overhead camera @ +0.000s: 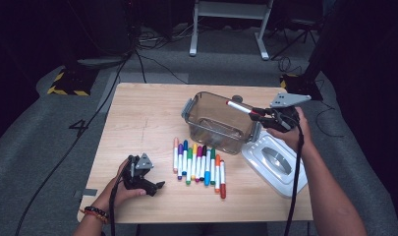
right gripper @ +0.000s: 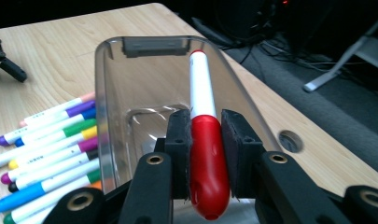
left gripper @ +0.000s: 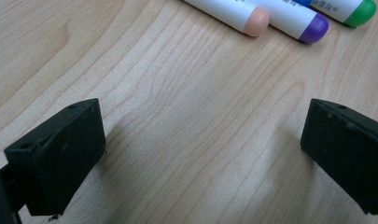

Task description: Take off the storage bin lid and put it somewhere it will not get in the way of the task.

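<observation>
High view first: the right tongs (overhead camera: 259,114) hold a red marker (overhead camera: 240,106) over the clear plastic bin (overhead camera: 217,122), which sits on the tabletop (overhead camera: 137,123) beside its white lid (overhead camera: 275,164). The marker lies nearly level, its far end reaching in over the bin's opening. A row of about 10 coloured markers (overhead camera: 199,164) lies in front of the bin. The left tongs (overhead camera: 155,187) rest low near the tabletop's front left, well apart from the row. To do this step well, I judge the right hand should bring the marker fully over the opening, dip its far end, and release low so it does not bounce off the rim.

Left gripper view: the left tongs' jaws stand wide apart with bare wood between them, gripping nothing; the peach cap (left gripper: 255,22) and purple cap (left gripper: 315,29) at the row's end lie ahead. This closeness is hard to read from above.

Right gripper view: both pads clamp the marker's red cap (right gripper: 208,158), and the white barrel points straight along the bin's length, inside its walls. That alignment, and the grip on the cap rather than the barrel, is clear here and too small to tell from the high view.
</observation>
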`<state>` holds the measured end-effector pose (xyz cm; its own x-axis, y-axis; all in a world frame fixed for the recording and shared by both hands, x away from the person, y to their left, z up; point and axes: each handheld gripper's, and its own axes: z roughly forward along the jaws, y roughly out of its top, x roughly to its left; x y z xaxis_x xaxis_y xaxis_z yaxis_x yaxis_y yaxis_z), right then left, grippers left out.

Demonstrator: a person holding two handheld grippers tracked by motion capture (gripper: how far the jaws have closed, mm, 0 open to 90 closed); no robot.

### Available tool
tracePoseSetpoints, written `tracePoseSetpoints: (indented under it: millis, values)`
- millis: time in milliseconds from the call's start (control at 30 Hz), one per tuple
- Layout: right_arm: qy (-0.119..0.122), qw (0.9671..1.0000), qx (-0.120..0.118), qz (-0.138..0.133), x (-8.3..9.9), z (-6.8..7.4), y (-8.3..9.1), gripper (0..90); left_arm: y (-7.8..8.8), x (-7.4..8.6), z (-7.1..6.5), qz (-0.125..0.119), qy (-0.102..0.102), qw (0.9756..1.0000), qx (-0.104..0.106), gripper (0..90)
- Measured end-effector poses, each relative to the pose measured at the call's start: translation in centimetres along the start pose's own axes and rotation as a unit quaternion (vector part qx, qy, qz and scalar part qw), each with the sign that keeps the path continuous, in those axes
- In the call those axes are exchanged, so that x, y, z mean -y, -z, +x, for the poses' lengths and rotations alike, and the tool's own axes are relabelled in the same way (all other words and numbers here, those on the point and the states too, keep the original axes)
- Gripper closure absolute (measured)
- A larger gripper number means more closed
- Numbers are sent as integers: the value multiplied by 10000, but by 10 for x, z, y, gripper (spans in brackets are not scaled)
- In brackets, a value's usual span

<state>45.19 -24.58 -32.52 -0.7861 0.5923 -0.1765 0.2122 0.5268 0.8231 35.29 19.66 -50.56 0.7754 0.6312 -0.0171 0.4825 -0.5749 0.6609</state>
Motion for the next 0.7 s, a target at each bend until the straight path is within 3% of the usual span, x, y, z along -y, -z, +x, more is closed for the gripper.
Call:
tracePoseSetpoints:
  millis: [367, 500, 700]
  values:
    - [120, 9980, -500, 357, -17, 11, -53, 738, 0, 0, 0, 0, 0, 10000, 1, 1]
    - [-20, 9952, -838, 501, -15, 10, -72, 738, 0, 0, 0, 0, 0, 10000, 0, 2]
    - [33, 9910, -1010, 879, -13, 9, -92, 738, 0, 0, 0, 0, -1, 10000, 1, 1]
